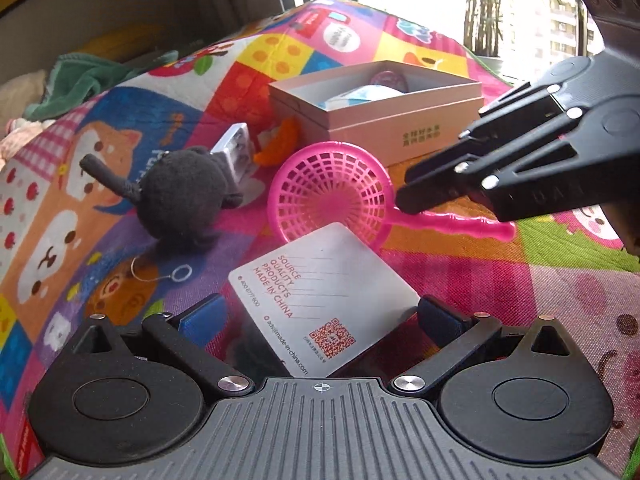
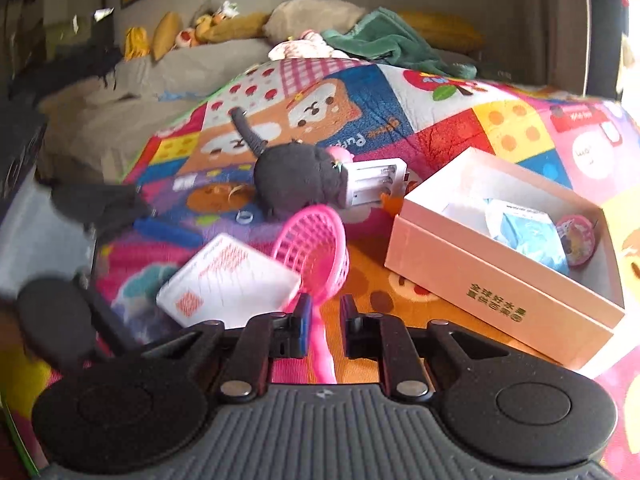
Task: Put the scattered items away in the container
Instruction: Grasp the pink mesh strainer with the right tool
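A pink plastic strainer (image 1: 332, 196) lies on the colourful mat, its handle (image 1: 456, 224) pointing right. My right gripper (image 2: 324, 320) straddles that handle (image 2: 324, 352), jaws narrowly apart, not clamped. It also shows in the left wrist view (image 1: 404, 200). My left gripper (image 1: 316, 312) is open around a white card (image 1: 320, 300) that leans on the strainer; the card also shows in the right wrist view (image 2: 228, 280). The open white box (image 1: 376, 104) holds a blue packet (image 2: 524, 232) and a round pink item (image 2: 576, 236). A black plush toy (image 1: 180, 196) and a white battery charger (image 1: 236, 152) lie left.
An orange piece (image 1: 280, 144) lies beside the box. A small wire ring (image 1: 182, 272) lies on the mat (image 1: 440, 280) near the plush. A green cloth (image 2: 388, 44) and pillows (image 2: 316, 12) sit on the couch behind. A blue stick (image 2: 168, 232) lies left of the card.
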A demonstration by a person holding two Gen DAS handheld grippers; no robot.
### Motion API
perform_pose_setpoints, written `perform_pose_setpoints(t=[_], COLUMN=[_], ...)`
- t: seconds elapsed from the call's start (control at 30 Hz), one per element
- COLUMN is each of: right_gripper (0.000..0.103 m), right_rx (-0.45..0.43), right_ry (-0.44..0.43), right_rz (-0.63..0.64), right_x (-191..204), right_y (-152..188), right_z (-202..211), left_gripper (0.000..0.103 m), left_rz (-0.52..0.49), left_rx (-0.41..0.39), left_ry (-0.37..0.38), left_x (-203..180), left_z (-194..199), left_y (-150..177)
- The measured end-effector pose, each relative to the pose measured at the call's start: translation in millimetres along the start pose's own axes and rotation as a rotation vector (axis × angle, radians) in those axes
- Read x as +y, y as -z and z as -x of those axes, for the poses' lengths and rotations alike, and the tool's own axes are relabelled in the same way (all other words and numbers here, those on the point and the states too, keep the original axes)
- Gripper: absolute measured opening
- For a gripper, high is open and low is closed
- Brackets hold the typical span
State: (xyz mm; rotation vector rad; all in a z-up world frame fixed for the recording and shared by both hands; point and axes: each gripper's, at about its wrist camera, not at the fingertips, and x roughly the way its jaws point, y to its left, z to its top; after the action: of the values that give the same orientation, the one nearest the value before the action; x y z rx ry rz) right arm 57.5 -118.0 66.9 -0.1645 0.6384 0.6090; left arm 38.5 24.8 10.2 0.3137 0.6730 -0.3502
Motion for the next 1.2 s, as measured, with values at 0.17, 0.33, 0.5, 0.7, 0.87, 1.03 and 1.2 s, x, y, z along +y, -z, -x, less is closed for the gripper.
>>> perform_pose_setpoints(t=[0.17, 0.33, 0.5, 0.7, 0.87, 1.03, 1.2], right_gripper=[0.032, 0.016, 0.01, 0.006, 0.006, 0.02, 0.083], right_rx=[0.037, 0.033, 0.047, 0.053, 0.057, -0.04, -0.008], right_ry=[-0.067, -0.075, -0.175, -0.306, -0.345, -0.122, -0.127], right_rz=[-0.098, -0.116, -0.182, -0.293, -0.303, -0.118, -0.135], right_x=[-7, -3, -5, -7, -3, 10, 3], right_y=[-9, -12, -19, -31, -34, -28, -19], right_z=[-21, -20, -10, -5, -6, 4, -6], left_gripper=[0.103, 0.103, 0.103, 0.103, 0.103, 0.103, 0.103], left_rz=[-0.002, 0.007, 0.008, -0.002, 0.025, 0.062, 0.079], left_rx=[0.006, 0.004, 0.002, -0.001, -0.005, 0.001, 0.005], left_ry=[0.009, 0.011, 0.011, -0.003, -0.016, -0.045, -0.055], left_x=[3, 2, 2, 1, 6, 15, 18], left_z=[0, 0, 0, 2, 0, -1, -2], left_y=[1, 2, 2, 2, 3, 4, 5])
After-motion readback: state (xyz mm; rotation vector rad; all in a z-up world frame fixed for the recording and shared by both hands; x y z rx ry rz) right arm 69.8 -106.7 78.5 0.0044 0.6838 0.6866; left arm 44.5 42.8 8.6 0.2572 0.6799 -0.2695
